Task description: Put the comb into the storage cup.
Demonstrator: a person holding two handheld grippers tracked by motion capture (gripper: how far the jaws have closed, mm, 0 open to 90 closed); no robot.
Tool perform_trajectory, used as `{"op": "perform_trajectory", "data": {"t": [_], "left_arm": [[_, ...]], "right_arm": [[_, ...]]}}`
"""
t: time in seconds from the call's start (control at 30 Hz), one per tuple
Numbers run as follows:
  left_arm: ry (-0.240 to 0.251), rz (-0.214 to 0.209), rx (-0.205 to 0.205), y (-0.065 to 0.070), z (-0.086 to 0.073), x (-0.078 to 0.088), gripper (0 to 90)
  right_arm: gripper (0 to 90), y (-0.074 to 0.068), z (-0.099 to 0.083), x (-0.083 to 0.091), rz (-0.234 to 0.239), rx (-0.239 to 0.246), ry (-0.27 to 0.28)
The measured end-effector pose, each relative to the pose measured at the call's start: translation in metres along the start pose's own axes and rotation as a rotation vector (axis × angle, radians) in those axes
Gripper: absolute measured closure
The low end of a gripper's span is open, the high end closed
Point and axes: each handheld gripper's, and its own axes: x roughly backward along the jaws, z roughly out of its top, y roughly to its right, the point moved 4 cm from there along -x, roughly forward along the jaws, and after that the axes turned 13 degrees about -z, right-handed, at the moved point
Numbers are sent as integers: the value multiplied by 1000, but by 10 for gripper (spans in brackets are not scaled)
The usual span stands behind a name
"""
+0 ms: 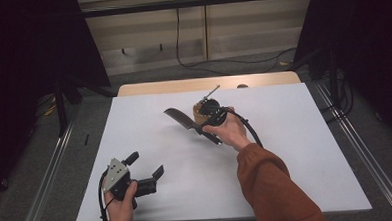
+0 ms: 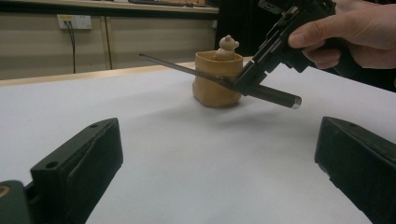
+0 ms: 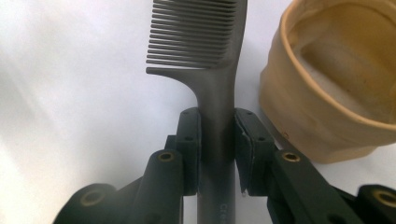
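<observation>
Right claw clenched on the comb, pads on either side of the handle just below where the teeth start. I read this grip point as deliberate: it leaves the toothed end free ahead of the claw and the round butt of the handle sticking out behind it. In the left gripper view the comb hangs clear of the desk, roughly level, spine side toward the tan cup, which sits just beyond the claw. My guess is the comb is headed for that cup.

Left claw released, jaws wide apart with nothing between them, resting low on the desk well apart from the comb, near the front edge; looks parked.

Hard to make out: a small pale figure pokes out of the cup, shape unclear. Cup's far rim is cut off in the right gripper view. Lettering on the comb handle is blurred. A thin rod rises from the cup in the high view; cannot tell what it is
</observation>
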Motion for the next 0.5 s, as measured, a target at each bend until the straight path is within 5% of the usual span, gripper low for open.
{"op": "perform_trajectory", "data": {"t": [0.5], "left_arm": [[2,3,2,0,0,0,11]], "right_arm": [[728,-1,4,14,-15,-7,99]]}}
